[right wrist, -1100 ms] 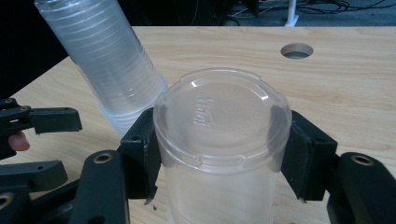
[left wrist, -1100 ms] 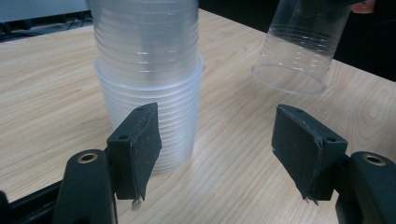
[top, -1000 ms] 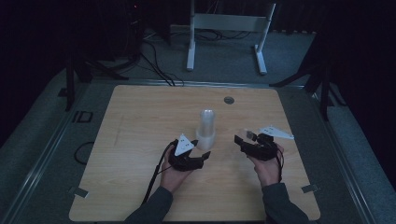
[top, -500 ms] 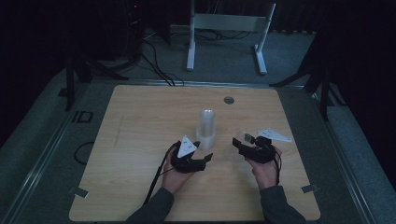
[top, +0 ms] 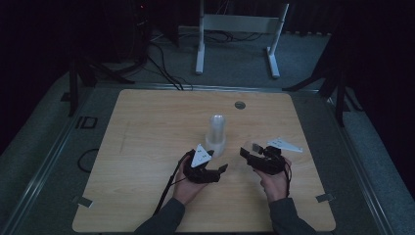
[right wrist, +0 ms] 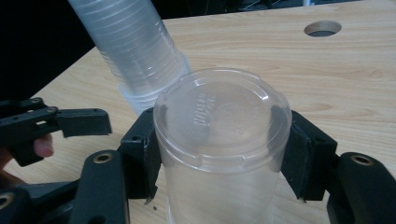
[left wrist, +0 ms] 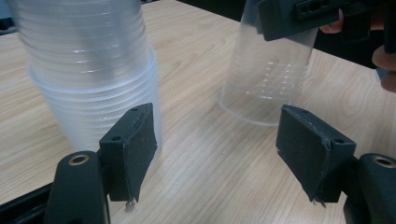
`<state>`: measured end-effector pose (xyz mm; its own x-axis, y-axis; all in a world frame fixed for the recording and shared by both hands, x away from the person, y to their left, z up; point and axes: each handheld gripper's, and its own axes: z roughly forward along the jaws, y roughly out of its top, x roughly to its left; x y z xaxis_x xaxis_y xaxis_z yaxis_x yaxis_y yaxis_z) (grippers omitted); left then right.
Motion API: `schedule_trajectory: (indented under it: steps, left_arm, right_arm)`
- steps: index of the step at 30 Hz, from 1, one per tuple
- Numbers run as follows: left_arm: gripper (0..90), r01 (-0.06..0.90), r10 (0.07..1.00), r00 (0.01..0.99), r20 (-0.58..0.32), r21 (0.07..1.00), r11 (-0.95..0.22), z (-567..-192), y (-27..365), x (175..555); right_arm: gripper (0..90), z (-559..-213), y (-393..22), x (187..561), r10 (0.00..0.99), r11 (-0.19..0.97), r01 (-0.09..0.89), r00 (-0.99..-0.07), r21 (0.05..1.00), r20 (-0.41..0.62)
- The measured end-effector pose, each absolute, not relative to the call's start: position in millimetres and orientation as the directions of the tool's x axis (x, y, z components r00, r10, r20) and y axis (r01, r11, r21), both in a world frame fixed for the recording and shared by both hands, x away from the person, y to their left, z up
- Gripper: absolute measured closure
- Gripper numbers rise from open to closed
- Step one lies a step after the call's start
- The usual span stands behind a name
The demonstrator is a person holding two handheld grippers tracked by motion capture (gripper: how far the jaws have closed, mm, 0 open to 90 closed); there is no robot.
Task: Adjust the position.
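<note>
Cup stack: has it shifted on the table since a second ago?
No. In the high view the cup stack stands at the same spot below and left of the table's round hole, as in both earlier pictures.

Wooden table [top: 147, 132] with a round hole [top: 240, 105] set well beyond the claws, white metal frame [top: 240, 29] and cables [top: 161, 63] seen farther back.

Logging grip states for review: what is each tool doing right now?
Left tool: open, jaws just opened, nothing between them.
Right tool: closed on a single clear plastic cup.
</note>
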<state>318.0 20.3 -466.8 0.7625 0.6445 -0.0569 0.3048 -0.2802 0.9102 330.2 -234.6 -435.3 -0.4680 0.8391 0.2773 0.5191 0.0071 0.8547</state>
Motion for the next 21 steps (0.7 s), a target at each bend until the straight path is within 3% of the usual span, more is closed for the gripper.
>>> schedule_trajectory:
  steps: [21]
  left_arm:
    - [23.9, 0.278, 0.599, 0.798, -0.062, 0.920, -0.276, -464.5, -6.8, 323.3]
  right_arm:
    - [38.0, -441.0, -236.6, 330.6, 0.752, -0.127, 0.580, -0.472, 0.805, 0.459]
